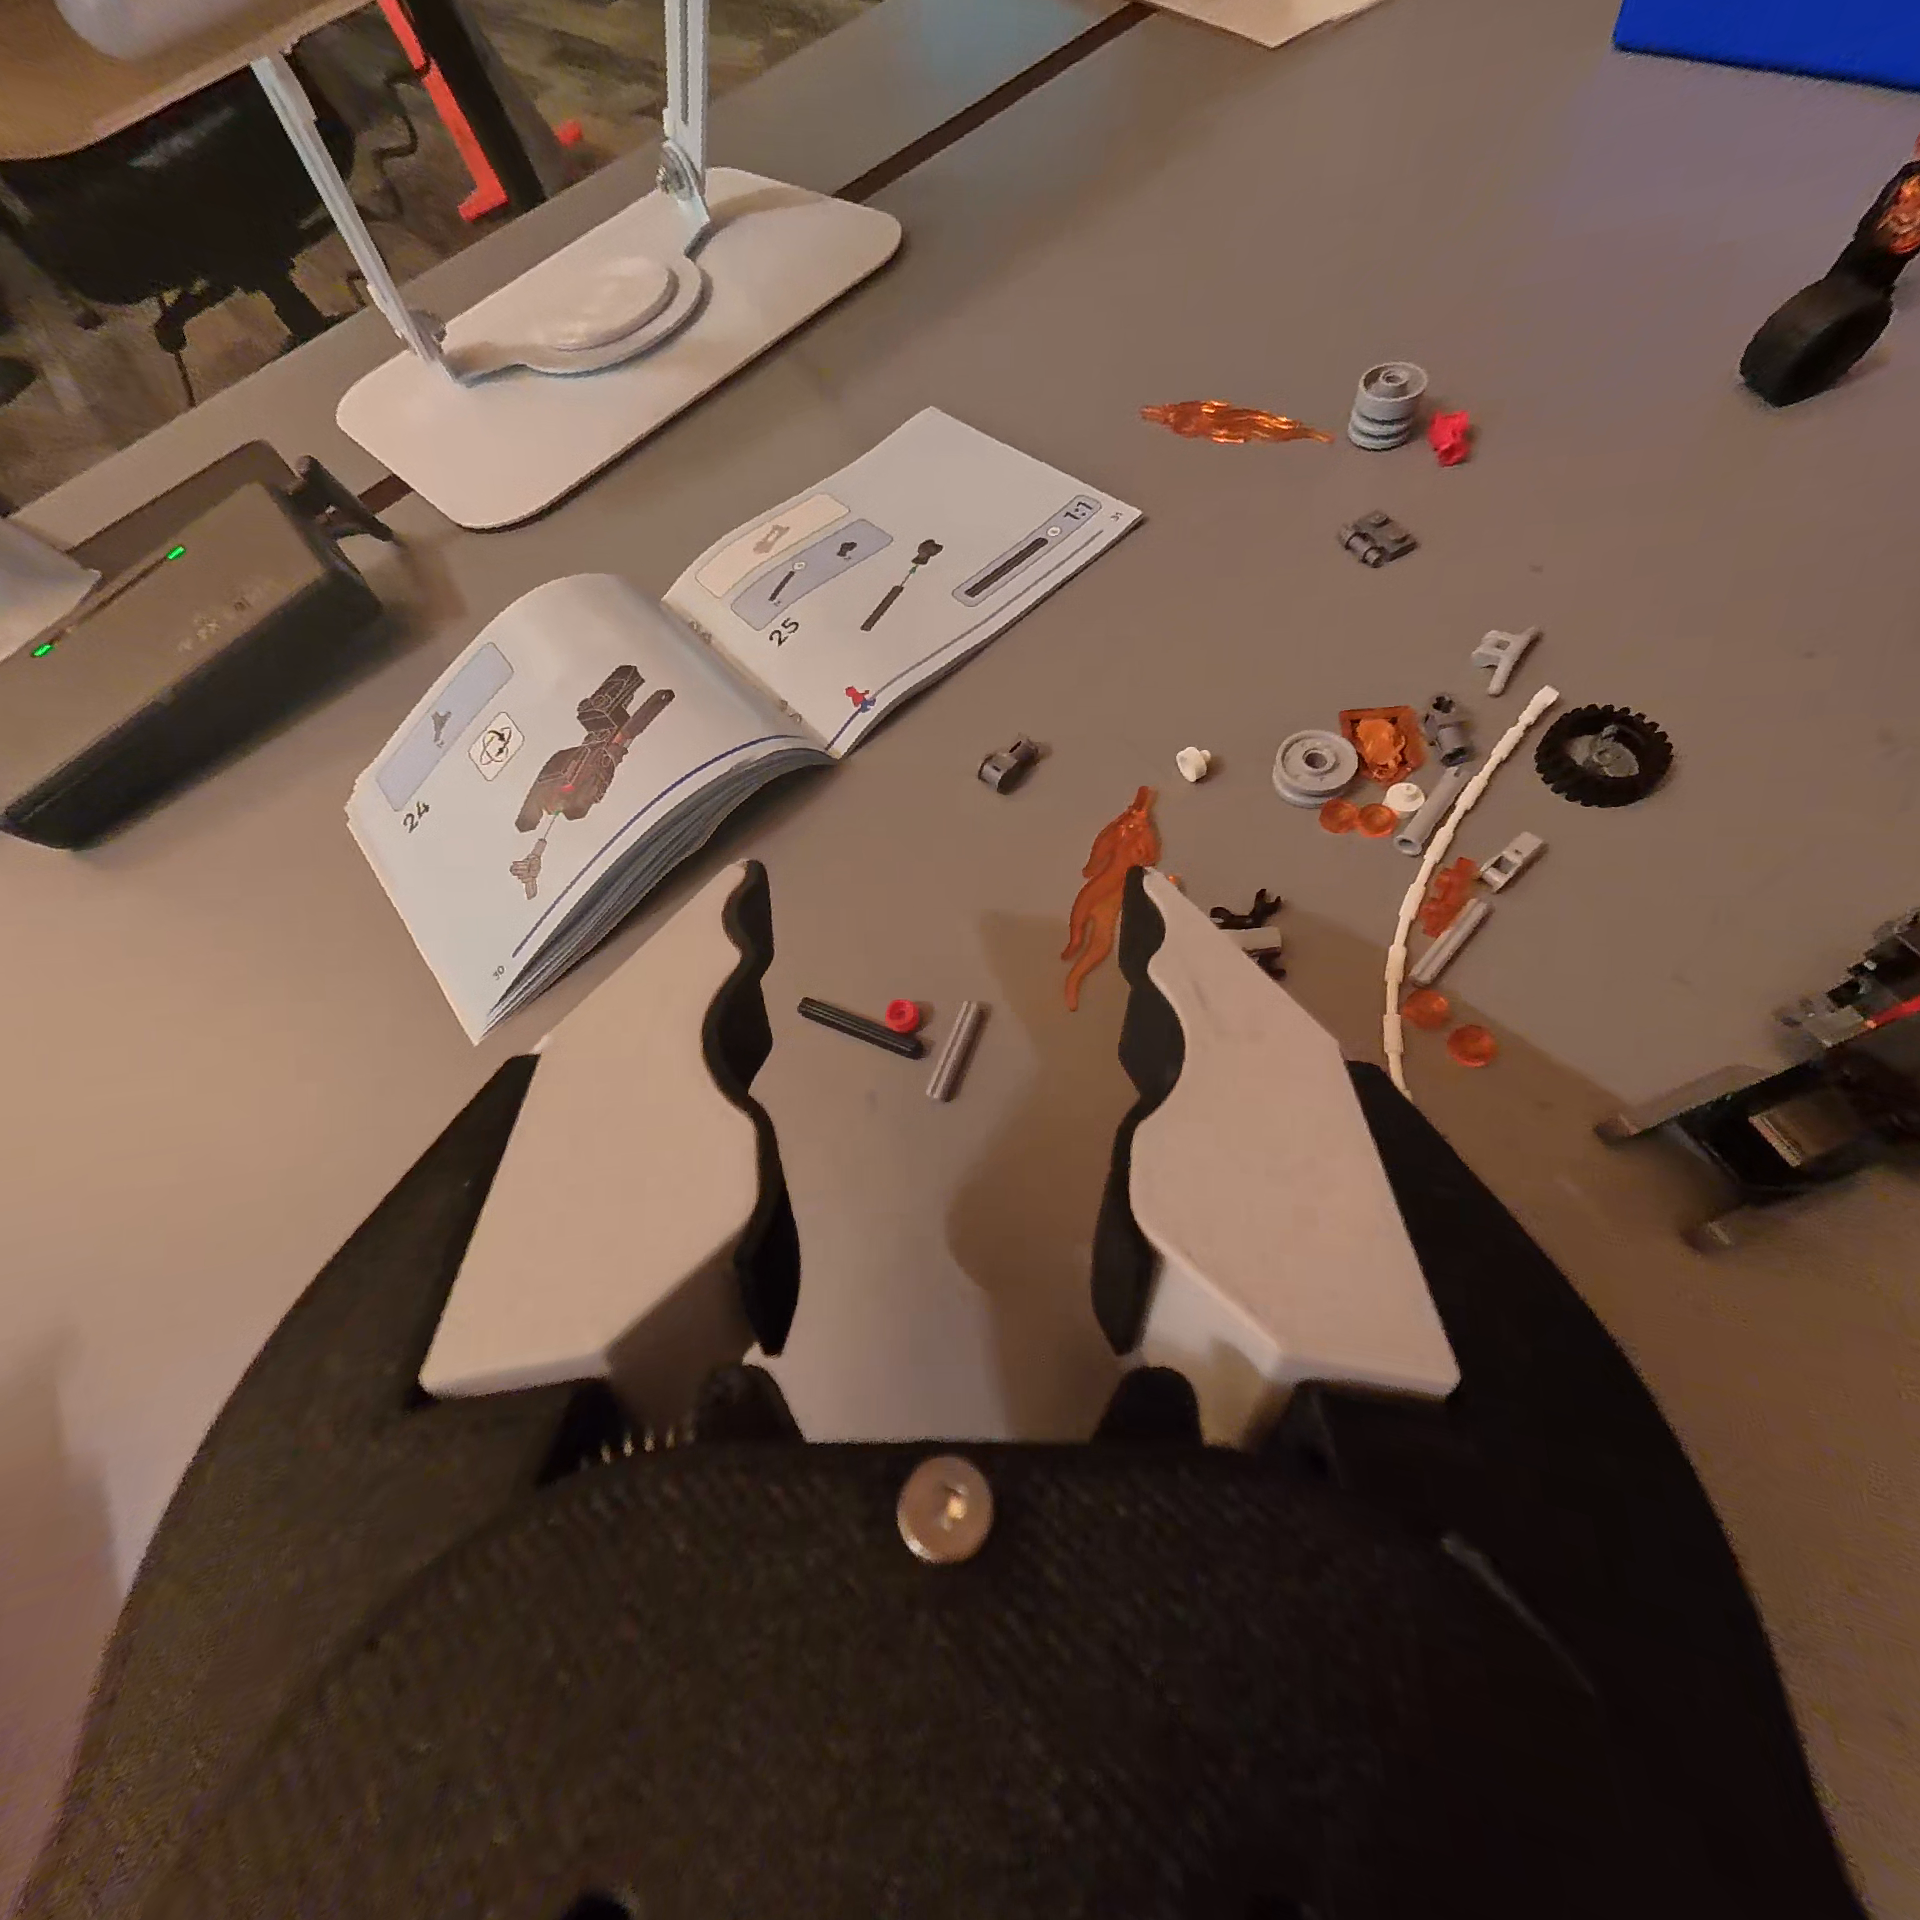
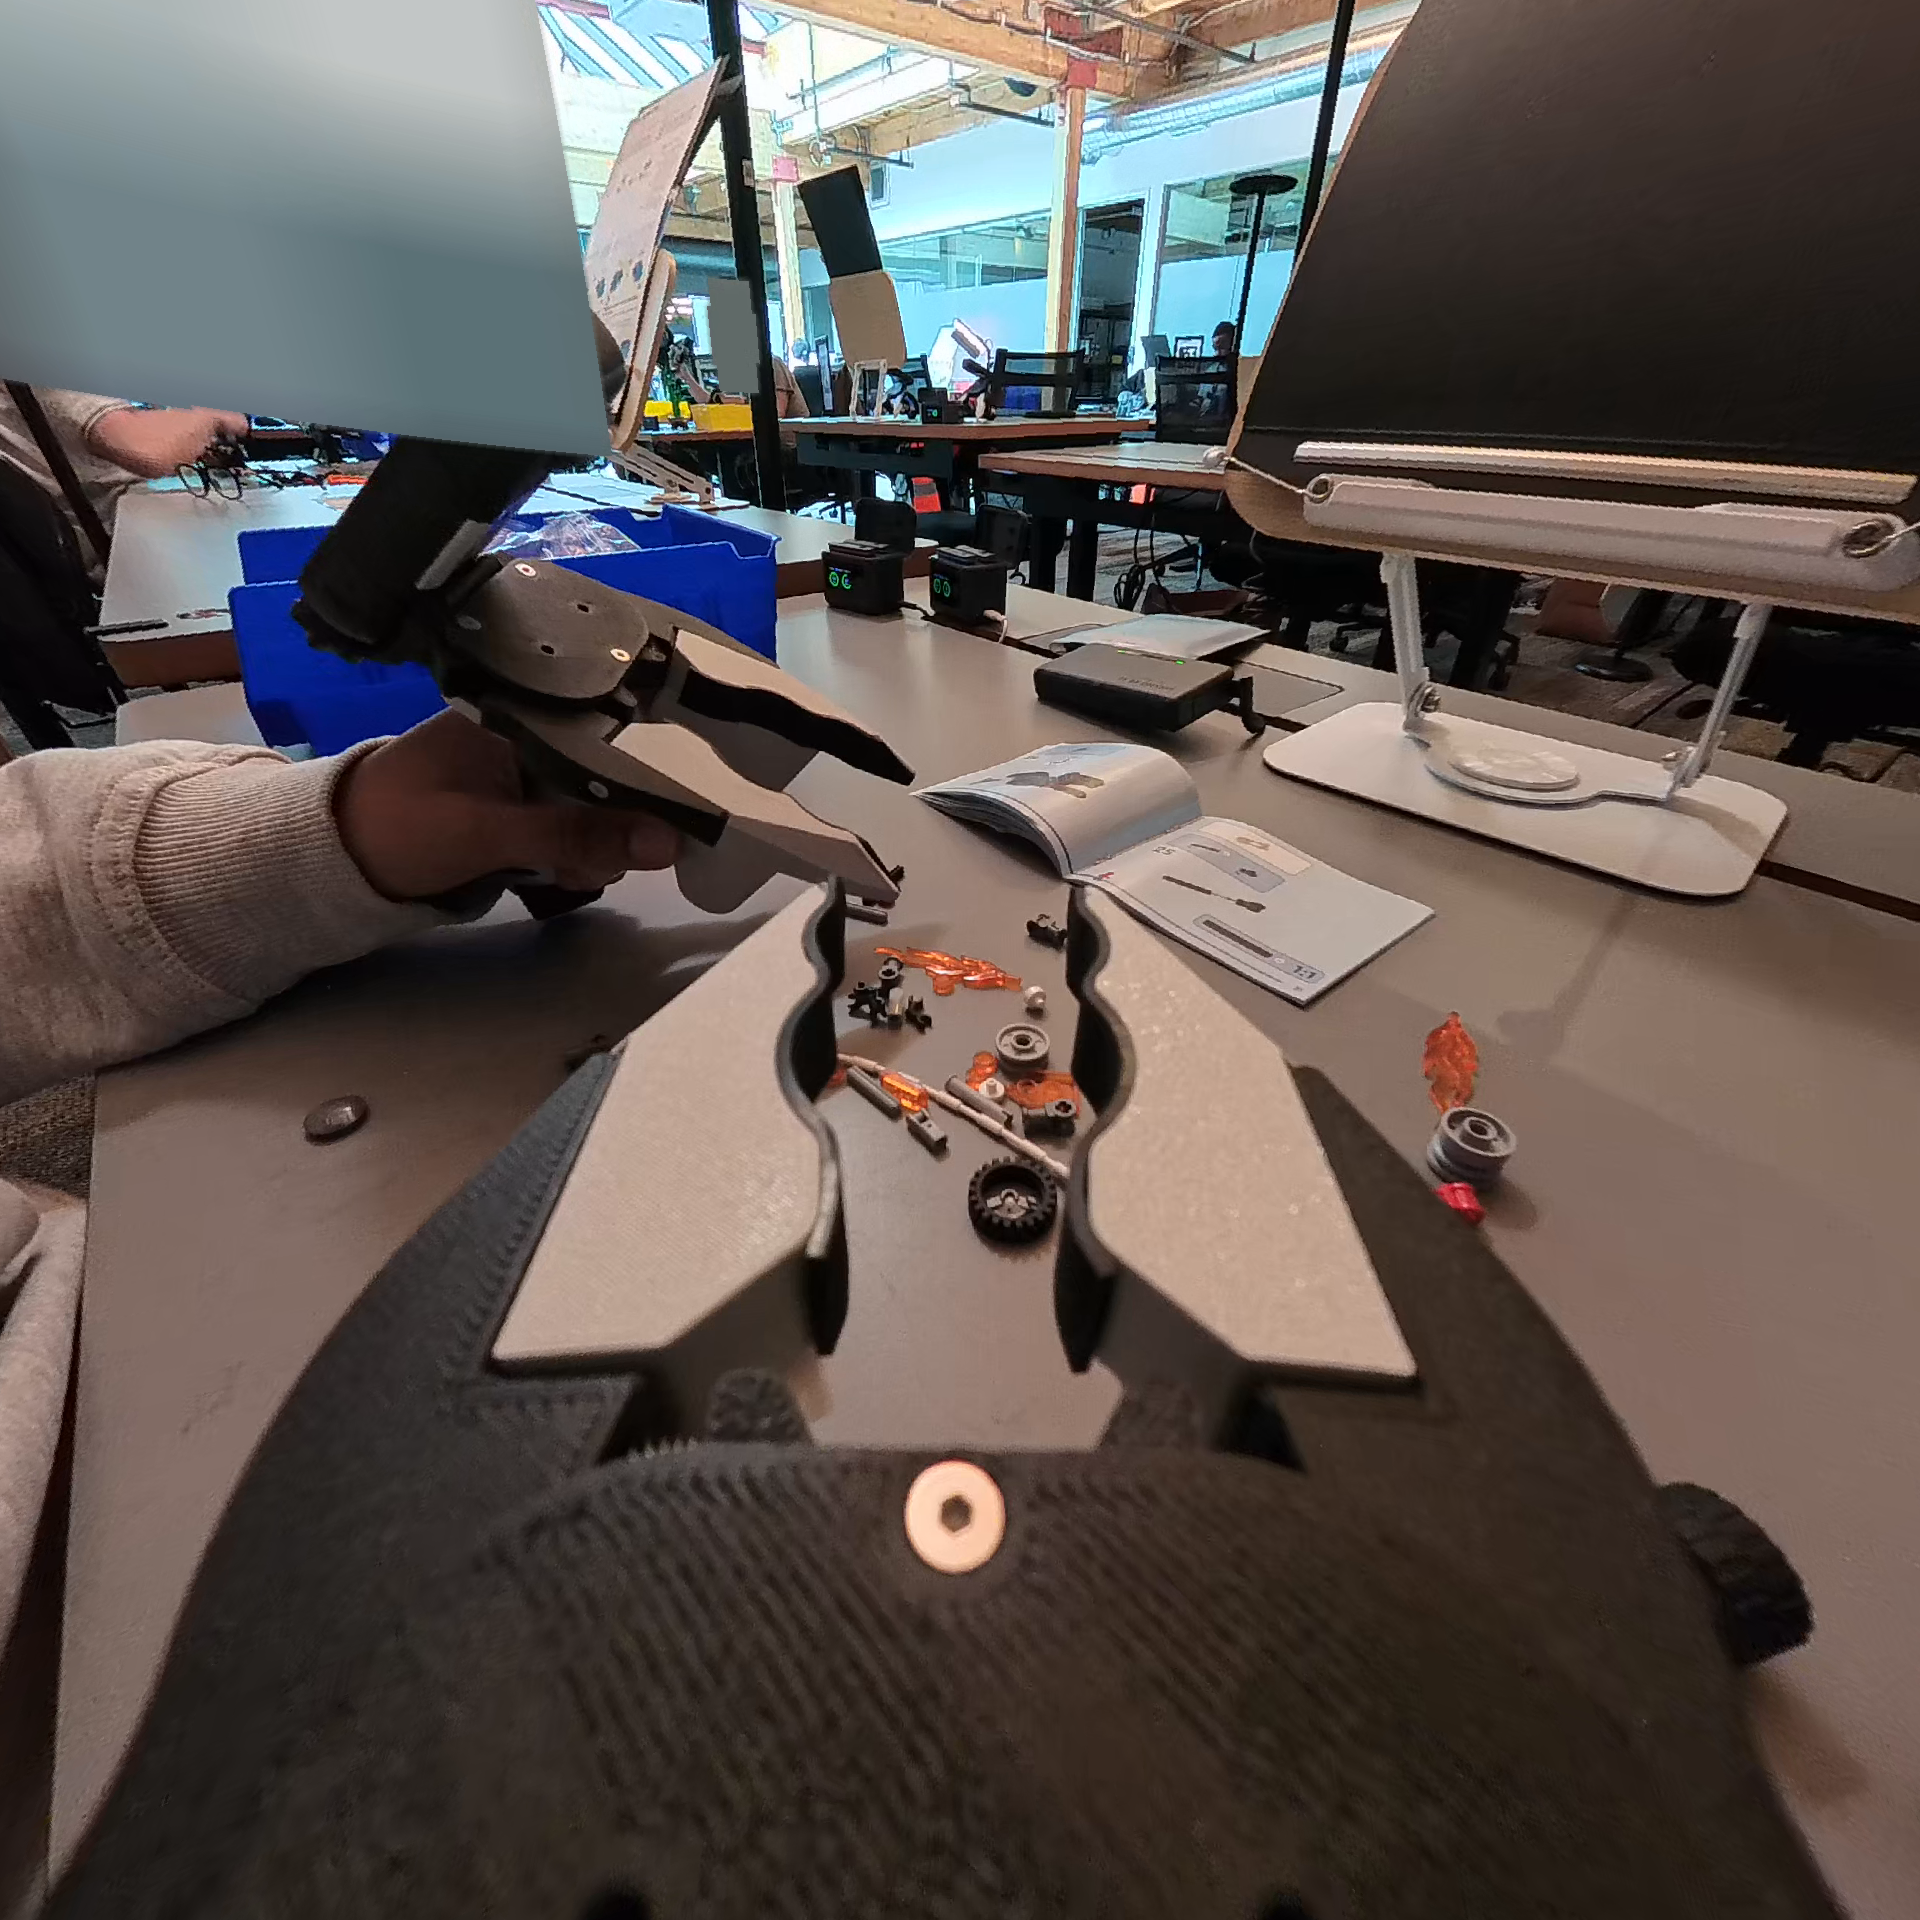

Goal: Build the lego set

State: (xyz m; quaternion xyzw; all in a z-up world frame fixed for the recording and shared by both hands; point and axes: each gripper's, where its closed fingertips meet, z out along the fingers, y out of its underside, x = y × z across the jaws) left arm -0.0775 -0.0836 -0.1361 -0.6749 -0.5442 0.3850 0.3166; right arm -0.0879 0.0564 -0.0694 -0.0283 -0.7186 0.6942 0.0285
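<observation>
My left gripper (image 1: 940, 894) is open and empty, low over the grey table (image 1: 1351, 208). Between its fingers lie a black axle (image 1: 860, 1029) with a red bush (image 1: 902, 1013) and a short grey axle (image 1: 956, 1049). To their right lies a scatter of loose pieces: an orange flame (image 1: 1107, 914), a black tyre (image 1: 1603, 753), a white flexible tube (image 1: 1455, 862) and a grey wheel (image 1: 1387, 405). My right gripper (image 2: 956, 904) is open and empty, held above the same scatter, over the tyre (image 2: 1013, 1195). The left gripper (image 2: 902, 831) shows beyond it, open, with one tip near the table.
An open instruction booklet (image 1: 727, 707) lies left of the pieces. Behind it are a white stand base (image 1: 623, 343) and a black box (image 1: 187, 655). A black wheeled part with flames (image 1: 1829, 322) and a dark, partly built piece (image 1: 1808, 1081) sit at the right edge. A blue bin (image 2: 312, 665) is far left. The white stand base (image 1: 623, 343) lies some 30 centimeters from my left tips, 40 centimeters from my right tips.
</observation>
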